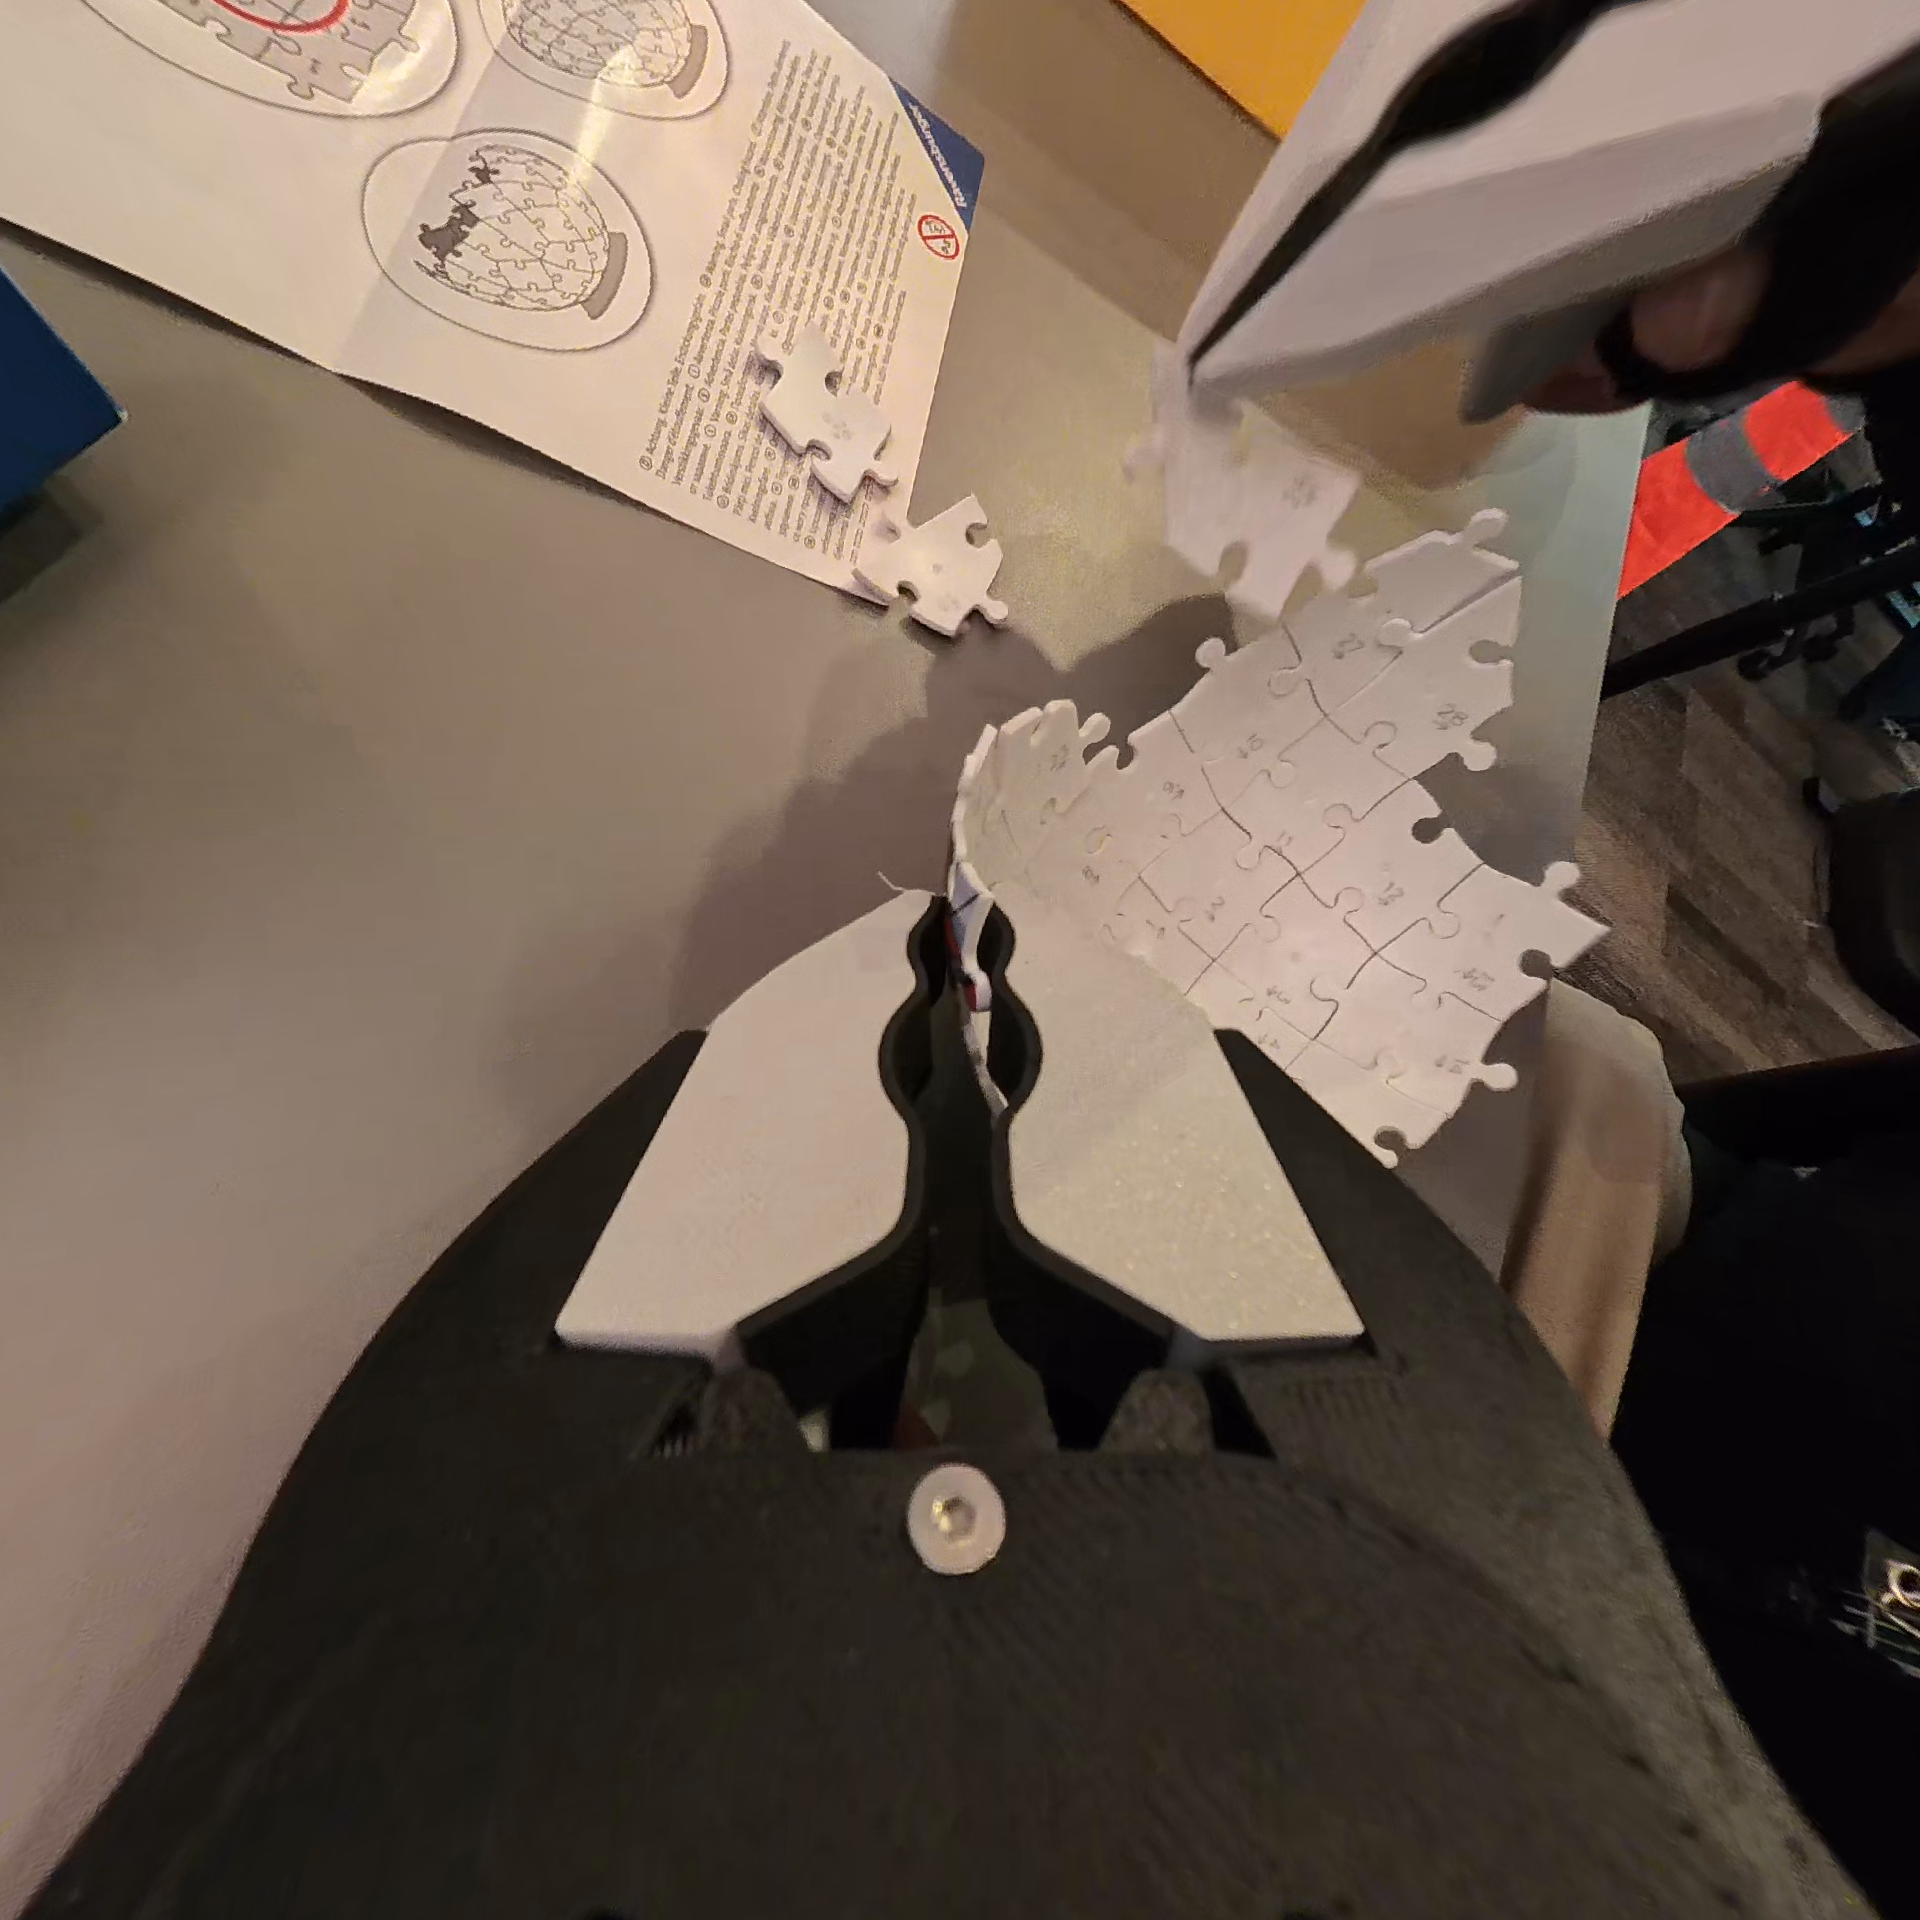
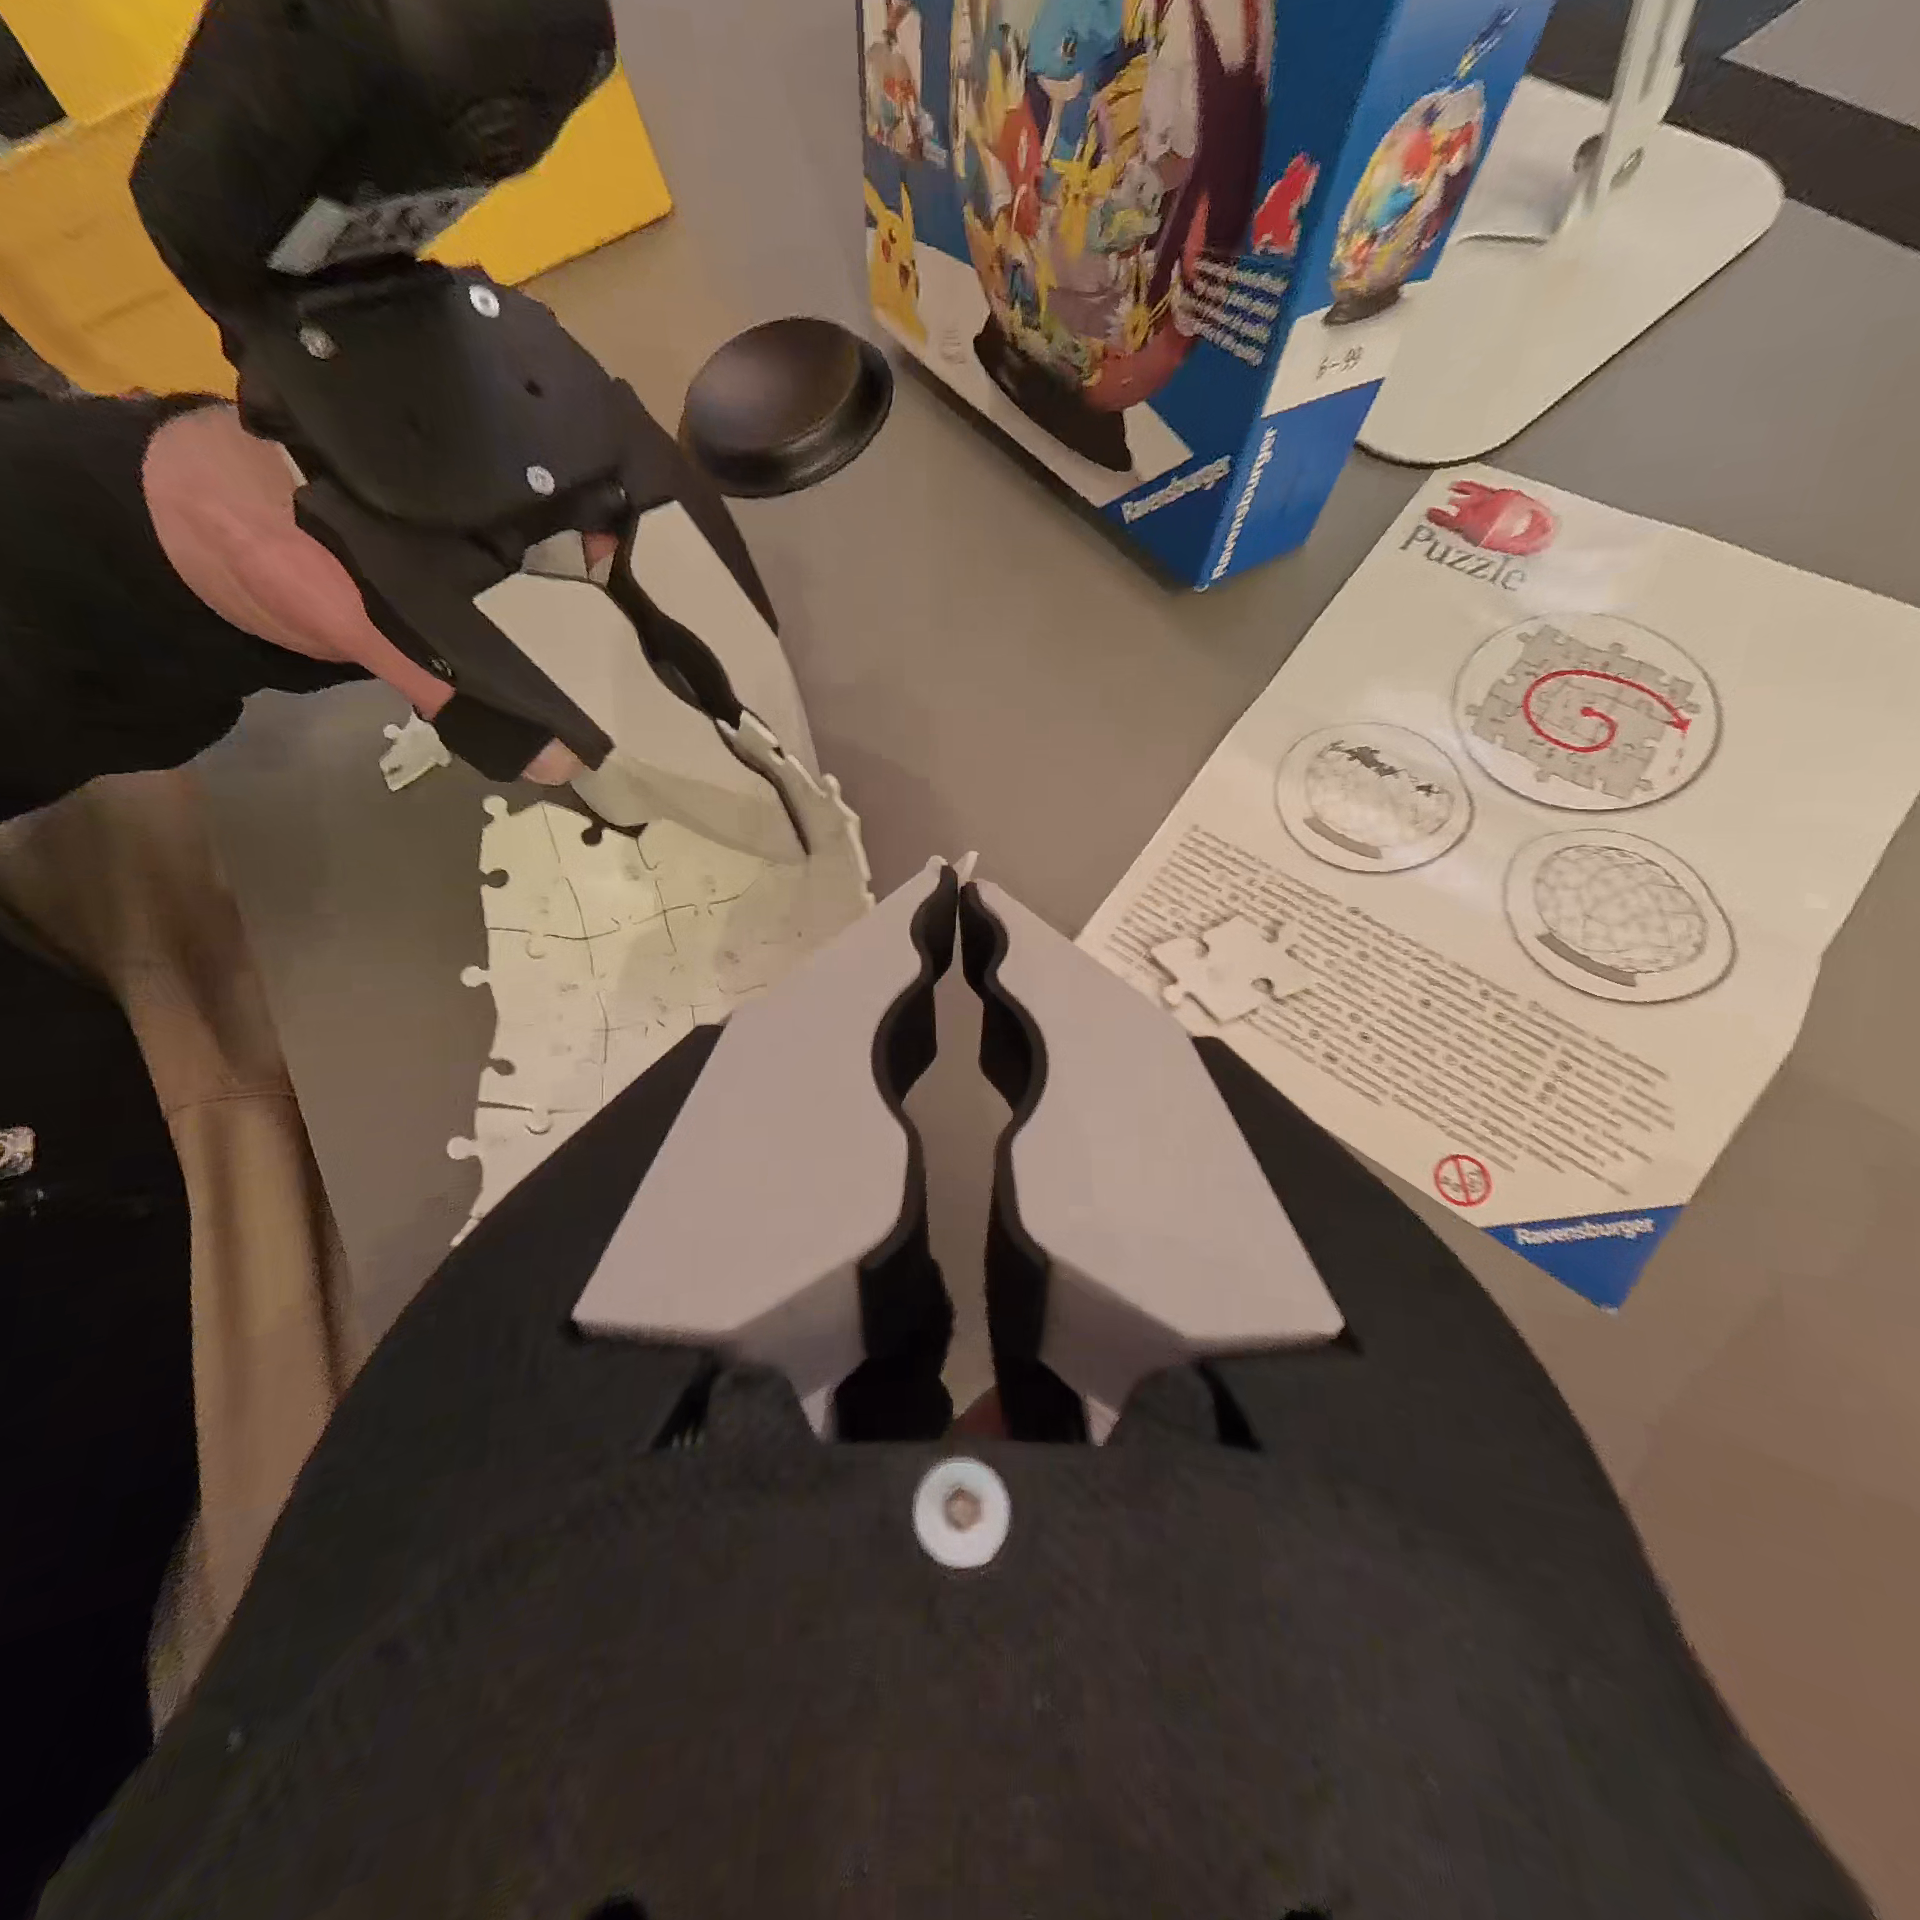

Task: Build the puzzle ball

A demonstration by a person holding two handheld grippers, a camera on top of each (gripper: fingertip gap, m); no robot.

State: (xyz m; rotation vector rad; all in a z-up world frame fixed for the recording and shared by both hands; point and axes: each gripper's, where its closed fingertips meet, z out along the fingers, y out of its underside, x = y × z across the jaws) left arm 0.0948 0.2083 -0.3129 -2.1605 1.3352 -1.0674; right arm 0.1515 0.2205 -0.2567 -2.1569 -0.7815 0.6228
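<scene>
Puzzle ball work is partway: a curved shell (image 1: 1340, 862) of joined white pieces exists, blank numbered backs up, but it is an open sheet, far from a closed sphere. I count about 15 joined pieces in the left wrist view, though some are hidden.

The left tool (image 1: 961, 935) is narrowed onto the shell's near edge and holds it raised over the desk (image 1: 416, 831), near the desk's edge. The shell's long axis runs from that grip away and to the right in the left wrist view, its concave white side facing up toward the camera and its free end pointing at the desk's far-right edge.

The right tool (image 1: 1195, 374) is clamped on a loose piece (image 1: 1247, 509) that hangs just above the shell's far edge, apart from it, so this piece is not yet seated.

Left to do, as I judge it: seat that piece, then add the 2 spare pieces, 1 on the leaflet (image 1: 831, 416) and 1 at its corner (image 1: 940, 566), and any others out of view. The black stand (image 2: 784, 405) waits by the box (image 2: 1143, 260), unused.
</scene>
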